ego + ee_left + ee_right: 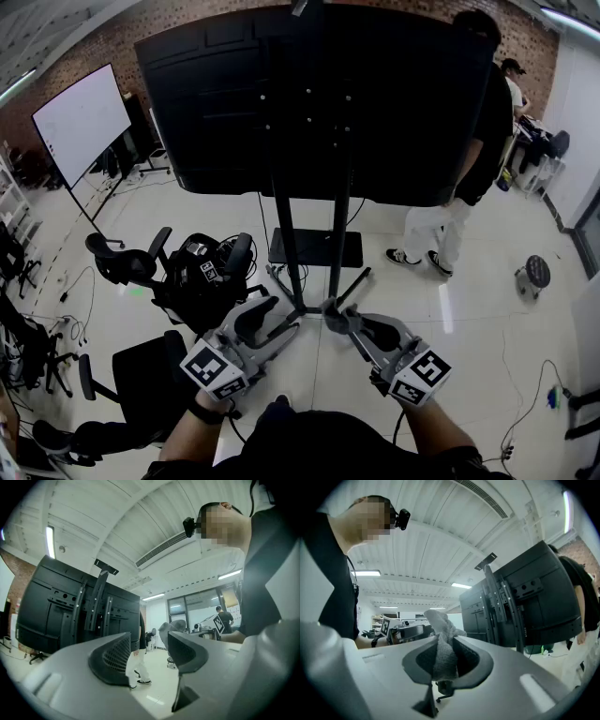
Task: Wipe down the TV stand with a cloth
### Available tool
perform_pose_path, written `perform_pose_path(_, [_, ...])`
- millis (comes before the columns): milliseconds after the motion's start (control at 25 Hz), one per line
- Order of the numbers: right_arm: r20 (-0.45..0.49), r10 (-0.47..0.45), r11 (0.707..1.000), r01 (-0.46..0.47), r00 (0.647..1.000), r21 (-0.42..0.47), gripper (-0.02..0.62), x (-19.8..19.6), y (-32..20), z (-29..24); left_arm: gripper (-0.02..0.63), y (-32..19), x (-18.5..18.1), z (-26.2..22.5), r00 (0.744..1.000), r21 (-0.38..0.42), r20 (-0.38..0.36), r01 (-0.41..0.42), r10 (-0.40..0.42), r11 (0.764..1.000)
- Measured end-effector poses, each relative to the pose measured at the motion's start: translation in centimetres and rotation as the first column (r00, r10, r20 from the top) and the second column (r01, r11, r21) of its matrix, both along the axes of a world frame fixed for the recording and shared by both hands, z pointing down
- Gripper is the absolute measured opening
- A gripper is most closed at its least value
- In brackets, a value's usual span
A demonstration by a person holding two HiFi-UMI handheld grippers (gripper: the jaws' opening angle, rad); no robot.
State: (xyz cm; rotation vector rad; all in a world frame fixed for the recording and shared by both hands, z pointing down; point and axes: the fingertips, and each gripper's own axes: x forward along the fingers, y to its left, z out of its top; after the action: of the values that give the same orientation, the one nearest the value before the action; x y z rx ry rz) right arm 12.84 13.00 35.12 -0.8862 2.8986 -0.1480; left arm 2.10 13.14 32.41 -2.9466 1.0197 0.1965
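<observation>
Cloth point(442, 637) comes nearest: a small grey terry rag pinched in the right gripper point(447, 657). The jaws are clenched on its middle, and a bunched tuft sticks out past the tips. In the head view that right gripper point(335, 316) sits at five o'clock and the left gripper point(269, 309) at seven. Its own view shows the left gripper point(149, 646) released, jaws apart with nothing between them.

The rag looks light, soft and limp. I judge it will fold and drag under pressure, so a hold near its centre, with a loose pad free in front, suits wiping.

Ahead at twelve o'clock is the TV stand point(285, 230). It has a low black shelf point(315, 247) by the floor, two slim black uprights, and above them the back of the big black TV point(216, 103). Cloth and stand are apart, with no wiping contact yet.

Farther out, a person point(487, 122) stands at two o'clock, office chairs point(127, 262) sit at nine, and a whiteboard point(82, 122) is at ten.
</observation>
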Motion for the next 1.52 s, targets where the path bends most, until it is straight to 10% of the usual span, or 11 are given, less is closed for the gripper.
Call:
perform_pose_path(880, [-0.065, 0.117, 0.982, -0.105, 0.991, 0.158, 0.044, -6.9, -17.1, -5.7, 0.273, -17.6, -7.1, -4.7, 0.995, 0.137, -0.007, -0.1, 0.102, 0.986])
perform_pose_path(1520, [-0.144, 0.207, 0.916, -0.14, 0.968, 0.377, 0.044, -11.0, -28.7, -16.1, 0.295, -26.4, -8.5, -13.6, 0.973, 0.313, 0.027, -0.224, 0.228, 0.923])
